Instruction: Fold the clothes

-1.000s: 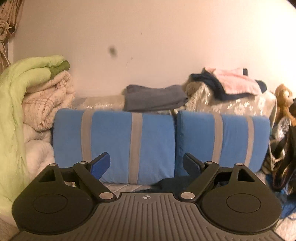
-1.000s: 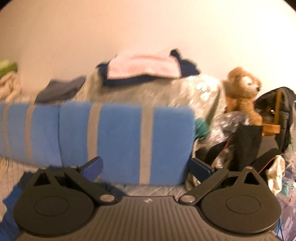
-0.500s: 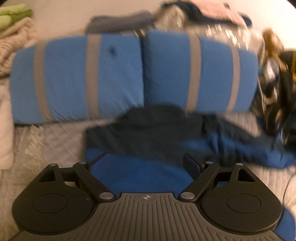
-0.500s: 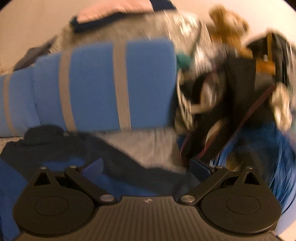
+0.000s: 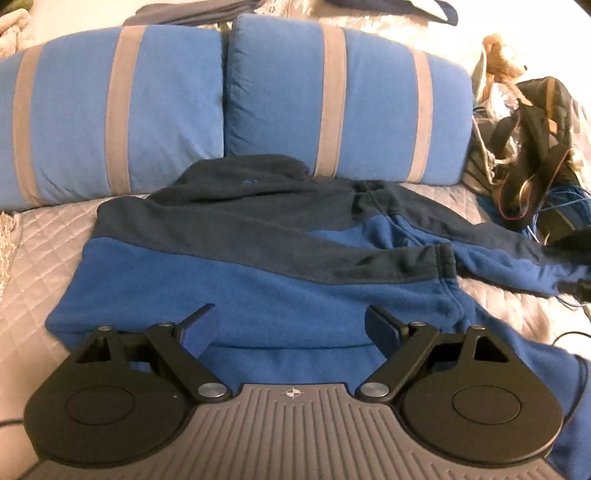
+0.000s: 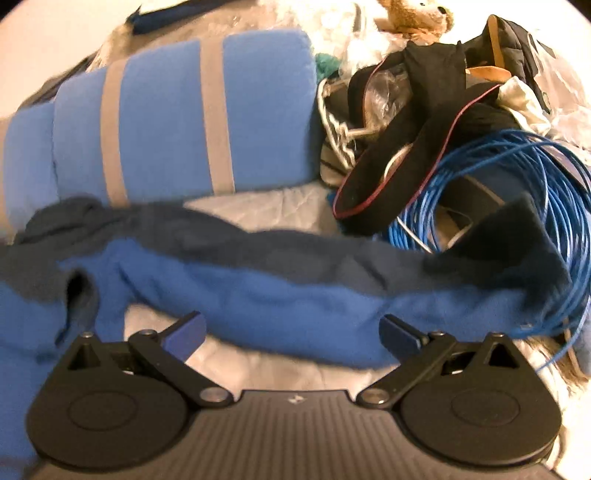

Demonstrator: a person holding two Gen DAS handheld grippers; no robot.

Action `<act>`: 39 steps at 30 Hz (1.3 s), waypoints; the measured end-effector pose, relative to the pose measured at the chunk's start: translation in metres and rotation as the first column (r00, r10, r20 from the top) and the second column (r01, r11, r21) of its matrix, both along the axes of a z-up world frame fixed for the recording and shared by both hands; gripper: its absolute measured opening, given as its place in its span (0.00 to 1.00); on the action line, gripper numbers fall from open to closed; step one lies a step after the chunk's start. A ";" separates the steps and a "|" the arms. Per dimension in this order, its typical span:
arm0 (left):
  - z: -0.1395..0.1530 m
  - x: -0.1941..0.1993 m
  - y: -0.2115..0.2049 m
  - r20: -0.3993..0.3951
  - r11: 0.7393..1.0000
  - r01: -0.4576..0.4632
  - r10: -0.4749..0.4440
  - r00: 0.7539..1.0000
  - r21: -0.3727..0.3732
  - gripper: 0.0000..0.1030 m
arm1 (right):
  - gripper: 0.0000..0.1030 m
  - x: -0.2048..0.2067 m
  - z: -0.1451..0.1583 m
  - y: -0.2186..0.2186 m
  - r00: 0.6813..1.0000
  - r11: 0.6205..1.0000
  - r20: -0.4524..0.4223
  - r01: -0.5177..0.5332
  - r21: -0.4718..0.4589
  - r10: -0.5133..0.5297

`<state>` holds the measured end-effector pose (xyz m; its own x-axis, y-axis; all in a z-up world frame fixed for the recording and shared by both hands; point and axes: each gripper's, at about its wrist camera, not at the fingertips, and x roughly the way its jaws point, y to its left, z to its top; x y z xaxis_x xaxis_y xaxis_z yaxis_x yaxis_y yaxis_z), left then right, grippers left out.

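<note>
A blue and navy fleece hoodie (image 5: 258, 266) lies spread on a quilted grey bed cover (image 5: 33, 251), hood toward the pillows. One sleeve lies folded across its chest; the other sleeve (image 6: 295, 291) stretches right toward a coil of blue cable. My left gripper (image 5: 291, 328) is open and empty, just above the hoodie's lower body. My right gripper (image 6: 291, 332) is open and empty, over the stretched sleeve.
Two blue pillows with grey stripes (image 5: 229, 99) stand behind the hoodie. At right lie a black bag (image 5: 532, 147), a coil of blue cable (image 6: 517, 206), a teddy bear (image 6: 413, 18) and loose plastic.
Both grippers have tilted down from facing the wall and pillows to looking at the hoodie on the bed. Their jaws stayed open.
</note>
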<state>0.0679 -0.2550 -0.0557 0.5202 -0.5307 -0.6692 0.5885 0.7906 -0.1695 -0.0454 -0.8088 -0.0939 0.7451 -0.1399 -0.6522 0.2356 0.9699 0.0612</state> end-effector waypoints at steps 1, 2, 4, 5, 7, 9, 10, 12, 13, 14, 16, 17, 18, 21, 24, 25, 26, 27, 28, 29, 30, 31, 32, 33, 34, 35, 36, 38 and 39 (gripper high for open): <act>-0.003 -0.001 0.003 0.001 1.000 0.000 0.000 1.000 -0.020 0.84 | 1.00 -0.007 -0.003 -0.003 1.000 0.999 0.001 -0.020 0.036 0.020; -0.005 -0.002 0.005 0.003 0.999 0.000 0.000 1.000 -0.040 0.84 | 1.00 -0.013 -0.007 -0.007 0.999 0.996 0.005 -0.041 0.078 0.041; -0.010 -0.004 0.011 0.005 0.997 0.000 0.000 1.000 -0.079 0.84 | 1.00 -0.028 -0.013 -0.020 0.999 0.985 0.019 -0.045 0.164 0.042; -0.010 -0.005 0.011 0.005 0.996 0.001 0.000 1.000 -0.090 0.84 | 1.00 -0.034 -0.015 -0.026 0.999 0.984 0.026 -0.027 0.177 0.022; -0.009 -0.005 0.013 0.005 0.994 0.002 -0.001 1.000 -0.112 0.84 | 1.00 -0.046 -0.016 -0.037 0.997 0.987 0.064 0.031 0.161 -0.042; -0.008 -0.005 0.015 0.006 0.991 0.003 -0.002 1.000 -0.134 0.84 | 1.00 -0.057 -0.016 -0.049 0.987 0.985 0.106 0.107 0.134 -0.122; -0.008 -0.005 0.016 0.006 0.990 0.004 -0.003 1.000 -0.144 0.84 | 1.00 -0.063 -0.016 -0.055 0.979 0.982 0.129 0.146 0.122 -0.161; -0.007 -0.005 0.017 0.006 0.986 0.005 -0.004 1.000 -0.166 0.84 | 0.99 -0.067 -0.017 -0.072 0.962 0.972 0.154 0.209 0.111 -0.225; -0.007 -0.006 0.018 0.006 0.984 0.005 -0.004 1.000 -0.177 0.84 | 0.98 -0.069 -0.017 -0.080 0.952 0.965 0.166 0.241 0.106 -0.256; -0.006 -0.006 0.019 0.006 0.982 0.006 -0.005 1.000 -0.188 0.84 | 0.91 -0.071 -0.018 -0.088 0.941 0.957 0.178 0.272 0.102 -0.286; -0.005 -0.006 0.021 0.007 0.978 0.007 -0.006 1.000 -0.209 0.84 | 0.76 -0.073 -0.019 -0.107 0.916 0.935 0.188 0.345 0.084 -0.355; -0.006 -0.006 0.022 0.006 0.976 0.008 -0.007 1.000 -0.216 0.84 | 0.66 -0.074 -0.020 -0.116 0.904 0.924 0.193 0.373 0.084 -0.382; -0.005 -0.006 0.023 0.004 0.975 0.007 -0.006 1.000 -0.223 0.84 | 0.61 -0.075 -0.022 -0.124 0.892 0.913 0.197 0.396 0.095 -0.407; -0.005 -0.004 0.024 -0.005 0.972 0.002 -0.003 1.000 -0.236 0.84 | 0.50 -0.074 -0.025 -0.144 0.860 0.886 0.212 0.448 0.123 -0.464; -0.005 -0.005 0.024 -0.002 0.970 0.008 -0.009 1.000 -0.243 0.84 | 0.40 -0.070 -0.024 -0.155 0.843 0.874 0.232 0.468 0.129 -0.486; -0.004 -0.005 0.024 -0.001 0.969 0.011 -0.012 1.000 -0.246 0.84 | 0.38 -0.069 -0.023 -0.157 0.839 0.872 0.238 0.473 0.126 -0.489; -0.005 -0.005 0.023 0.000 0.969 0.012 -0.013 1.000 -0.246 0.84 | 0.34 -0.068 -0.023 -0.159 0.835 0.870 0.244 0.477 0.123 -0.493; -0.005 -0.005 0.023 0.000 0.969 0.014 -0.014 1.000 -0.247 0.84 | 0.32 -0.065 -0.022 -0.161 0.832 0.868 0.249 0.481 0.121 -0.496; -0.005 -0.006 0.023 0.001 0.969 0.015 -0.015 1.000 -0.248 0.84 | 0.27 -0.063 -0.021 -0.163 0.829 0.866 0.253 0.485 0.119 -0.499; -0.005 -0.006 0.023 0.002 0.968 0.015 -0.015 1.000 -0.251 0.84 | 0.22 -0.061 -0.022 -0.165 0.828 0.864 0.249 0.489 0.120 -0.503; -0.004 -0.006 0.024 0.003 0.967 0.015 -0.014 1.000 -0.253 0.84 | 0.20 -0.059 -0.022 -0.168 0.827 0.862 0.245 0.492 0.122 -0.507; -0.004 -0.007 0.024 0.006 0.967 0.014 -0.013 1.000 -0.256 0.84 | 0.19 -0.057 -0.023 -0.171 0.826 0.860 0.240 0.495 0.124 -0.510; -0.004 -0.007 0.024 0.007 0.966 0.013 -0.012 1.000 -0.259 0.84 | 0.17 -0.056 -0.023 -0.173 0.827 0.859 0.232 0.495 0.132 -0.512; -0.004 -0.007 0.025 0.008 0.965 0.013 -0.011 1.000 -0.261 0.84 | 0.16 -0.054 -0.022 -0.175 0.831 0.859 0.219 0.494 0.133 -0.512; -0.004 -0.007 0.025 0.008 0.964 0.012 -0.010 1.000 -0.265 0.84 | 0.14 -0.052 -0.022 -0.177 0.835 0.859 0.205 0.494 0.133 -0.511; -0.004 -0.007 0.026 0.007 0.962 0.012 -0.011 1.000 -0.272 0.84 | 0.13 -0.050 -0.019 -0.177 0.840 0.863 0.196 0.488 0.133 -0.506; -0.004 -0.006 0.026 0.006 0.961 0.013 -0.012 1.000 -0.277 0.84 | 0.13 -0.048 -0.016 -0.177 0.846 0.866 0.188 0.482 0.132 -0.500; -0.004 -0.006 0.026 0.003 0.958 0.014 -0.014 1.000 -0.285 0.84 | 0.12 -0.043 -0.006 -0.174 0.856 0.877 0.190 0.466 0.116 -0.481; -0.004 -0.006 0.025 0.003 0.959 0.014 -0.014 1.000 -0.284 0.84 | 0.12 -0.040 0.002 -0.170 0.863 0.886 0.199 0.451 0.111 -0.464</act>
